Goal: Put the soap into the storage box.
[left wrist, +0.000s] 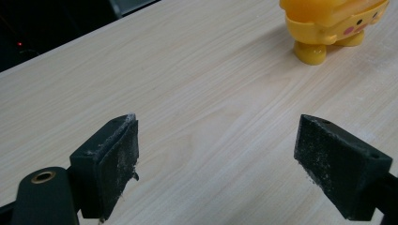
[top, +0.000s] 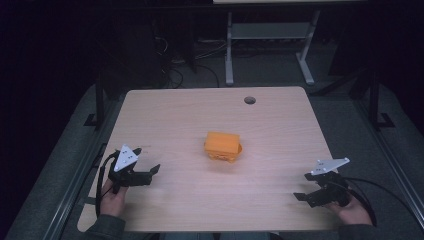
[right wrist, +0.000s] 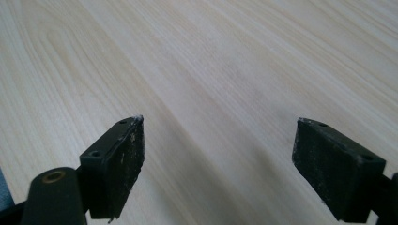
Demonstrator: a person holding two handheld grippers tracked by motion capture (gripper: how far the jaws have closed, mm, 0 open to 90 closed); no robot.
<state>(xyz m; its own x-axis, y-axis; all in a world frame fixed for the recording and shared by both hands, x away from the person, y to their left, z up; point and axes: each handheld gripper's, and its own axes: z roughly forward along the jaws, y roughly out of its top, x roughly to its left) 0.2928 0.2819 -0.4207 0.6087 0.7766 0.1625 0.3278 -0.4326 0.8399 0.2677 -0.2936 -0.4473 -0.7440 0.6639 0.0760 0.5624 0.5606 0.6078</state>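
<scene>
An orange-yellow toy box [top: 223, 145] on short round feet stands near the middle of the light wooden table [top: 280, 125]. In the left gripper view the same toy box [left wrist: 331, 26] sits at the top right, showing pink cheeks and a stubby foot. My left gripper [top: 155, 170] is held at the table's front left, open, jaws wide apart [left wrist: 216, 159] with bare wood between them. My right gripper [top: 300, 196] is at the front right, open as well [right wrist: 218, 161], aimed at bare tabletop. Neither gripper touches the toy.
A round cable hole [top: 249, 100] is near the table's far edge. Beyond the table stand a desk frame's white legs [top: 229, 50] and loose cables on a dark floor. Dark rails run along both sides of the table.
</scene>
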